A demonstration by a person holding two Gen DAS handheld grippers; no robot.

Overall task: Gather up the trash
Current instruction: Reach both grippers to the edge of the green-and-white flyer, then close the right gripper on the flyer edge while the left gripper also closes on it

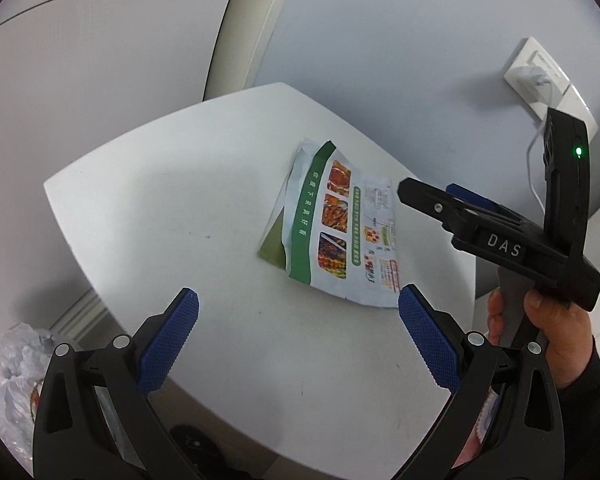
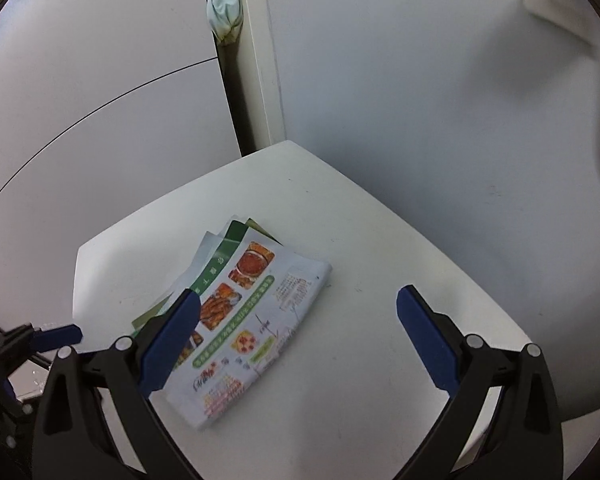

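1. We judge the step as the approach: our right gripper (image 2: 298,336) hangs spread wide and empty above the folded leaflet (image 2: 236,320), which lies flat on the white table (image 2: 380,280), under its left finger.
2. Our left gripper (image 1: 298,338) is also wide and empty; the leaflet lies ahead, rightward.
3. Next, we should lower and pinch an edge.

A white bench (image 1: 172,216) stands in the corner against a pale wall (image 1: 380,40). A wall socket (image 1: 540,76) holds a white plug, its cable (image 1: 534,168) hanging down. A light cloth (image 2: 224,12) (bunched) sits in the door gap.
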